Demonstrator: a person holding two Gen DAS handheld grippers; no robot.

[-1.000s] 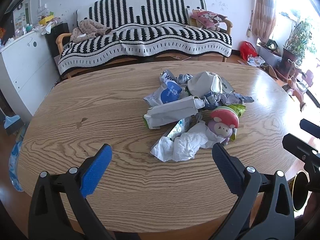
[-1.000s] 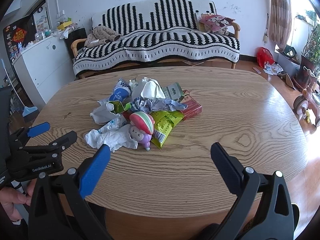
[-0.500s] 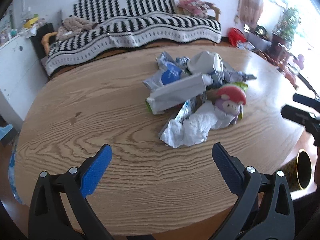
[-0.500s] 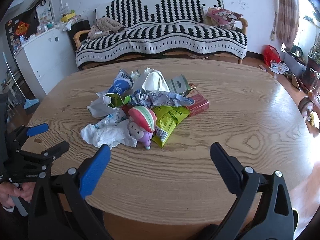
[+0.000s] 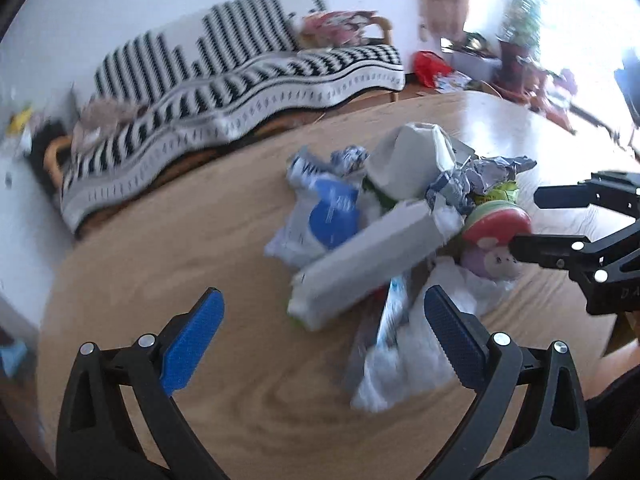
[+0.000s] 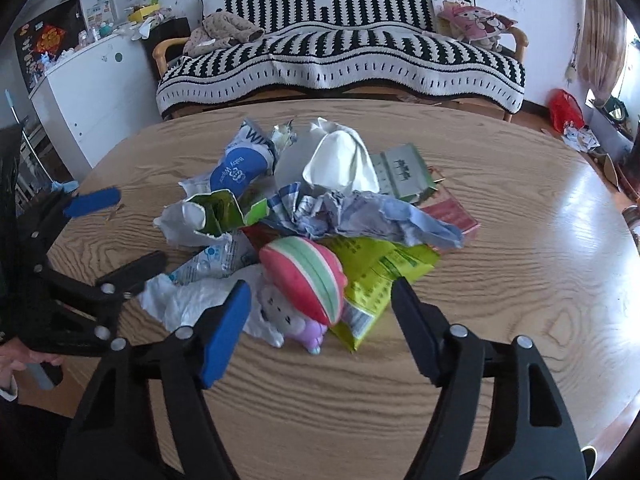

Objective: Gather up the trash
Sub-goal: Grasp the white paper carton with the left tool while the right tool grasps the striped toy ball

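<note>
A heap of trash lies mid-table: a crumpled white tissue point(image 6: 192, 300), a blue wipes pack point(image 6: 236, 168), a green snack bag point(image 6: 380, 276), crumpled blue-white paper point(image 6: 360, 220), a white bag point(image 6: 340, 160) and a red pack point(image 6: 452, 216). A mushroom plush toy point(image 6: 308, 284) lies at its near edge. My right gripper point(image 6: 320, 320) is open, its fingers either side of the toy. My left gripper point(image 5: 320, 336) is open over the near left of the heap, by a grey-white carton point(image 5: 368, 256) and the tissue point(image 5: 404, 360).
The oval wooden table point(image 6: 520, 280) carries the heap. A sofa with a black-and-white striped blanket point(image 6: 340, 60) stands behind it. A white cabinet point(image 6: 80, 88) is at the left. Plants and clutter point(image 5: 500, 52) sit by the window at the right.
Both grippers have moved forward toward the heap. The right one now straddles the mushroom toy; the left view is blurred from motion and swung right.
</note>
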